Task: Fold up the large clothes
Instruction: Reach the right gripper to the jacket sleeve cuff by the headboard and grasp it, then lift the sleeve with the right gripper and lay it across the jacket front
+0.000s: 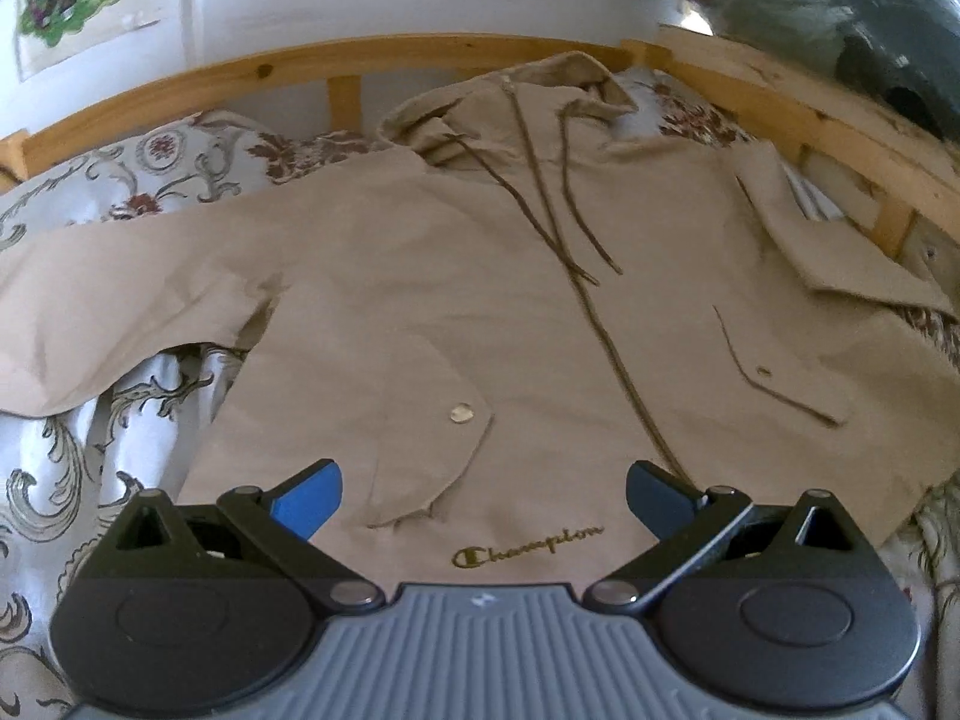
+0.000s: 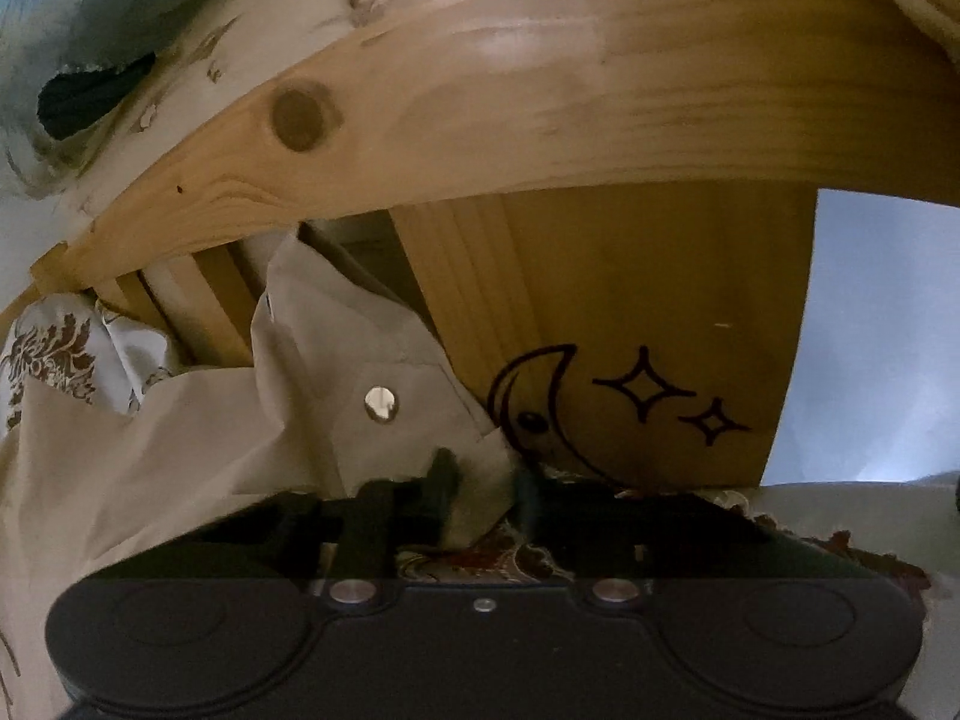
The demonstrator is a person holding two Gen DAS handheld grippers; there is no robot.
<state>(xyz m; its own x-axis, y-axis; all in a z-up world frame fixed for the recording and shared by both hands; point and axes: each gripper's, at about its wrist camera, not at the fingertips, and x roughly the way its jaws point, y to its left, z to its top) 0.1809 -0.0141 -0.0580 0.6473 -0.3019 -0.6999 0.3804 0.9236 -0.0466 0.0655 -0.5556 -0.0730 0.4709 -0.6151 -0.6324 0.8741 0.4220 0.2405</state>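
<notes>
A beige hooded jacket [image 1: 480,300] lies spread face up on the bed, its hood at the far end and its drawstrings trailing down the front. My left gripper [image 1: 483,498] hovers over the hem near the embroidered logo [image 1: 528,549]. Its blue-padded fingers [image 1: 312,498] stand wide apart with nothing held. In the right wrist view, the sleeve cuff [image 2: 396,420] with a metal snap [image 2: 381,403] lies by the bed's wooden frame. My right gripper [image 2: 483,498] has its dark fingers closed on the cuff's corner, cloth pinched between them.
A pine bed frame [image 1: 360,60] rings the mattress, its rail [image 2: 540,90] close above my right gripper. A board with a drawn moon and stars [image 2: 660,330] stands just behind the cuff. Patterned bedding [image 1: 72,480] and a pillow [image 1: 150,168] lie left of the jacket.
</notes>
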